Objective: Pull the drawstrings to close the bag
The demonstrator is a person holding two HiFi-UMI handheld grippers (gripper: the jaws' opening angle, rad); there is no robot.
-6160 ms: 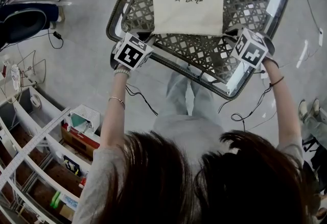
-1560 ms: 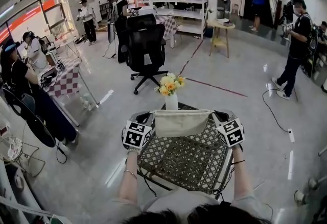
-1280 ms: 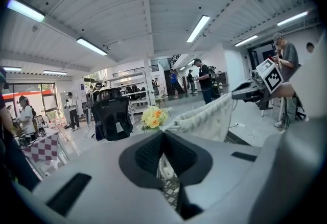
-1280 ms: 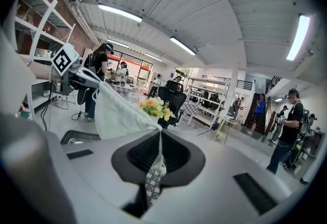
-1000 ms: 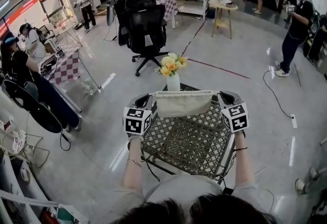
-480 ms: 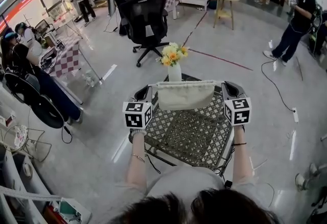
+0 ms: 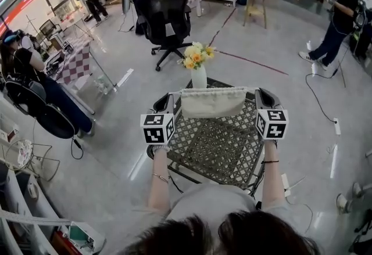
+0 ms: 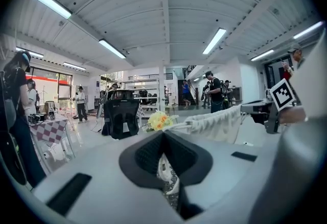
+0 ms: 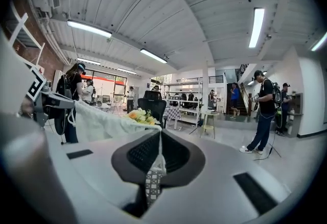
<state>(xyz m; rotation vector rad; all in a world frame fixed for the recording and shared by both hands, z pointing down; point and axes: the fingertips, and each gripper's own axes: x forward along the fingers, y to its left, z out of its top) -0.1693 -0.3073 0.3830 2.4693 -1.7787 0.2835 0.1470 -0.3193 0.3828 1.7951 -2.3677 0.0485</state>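
A cream drawstring bag [image 7: 213,103] hangs between my two grippers above the metal lattice table [image 7: 215,152], its top edge gathered and stretched taut. My left gripper [image 7: 168,100] is at the bag's left end, shut on the left drawstring [image 8: 177,125], which runs up to the bag [image 8: 219,123]. At the bag's right end, my right gripper [image 7: 260,94] is shut on the right drawstring [image 9: 159,152]. Its knotted end lies between the pads, and the bag [image 9: 102,121] stretches away to the left. Each gripper view shows the other gripper at the bag's far end.
A white vase of yellow flowers [image 7: 198,67] stands at the table's far edge, just beyond the bag. A black office chair [image 7: 165,15] is farther off on the floor. Several people stand around the room, and a cable [image 7: 317,106] lies on the floor at right.
The bag lay flat on the table earlier; now it hangs lifted between the grippers with its mouth gathered. Over the last second the grippers stay shut and barely move.
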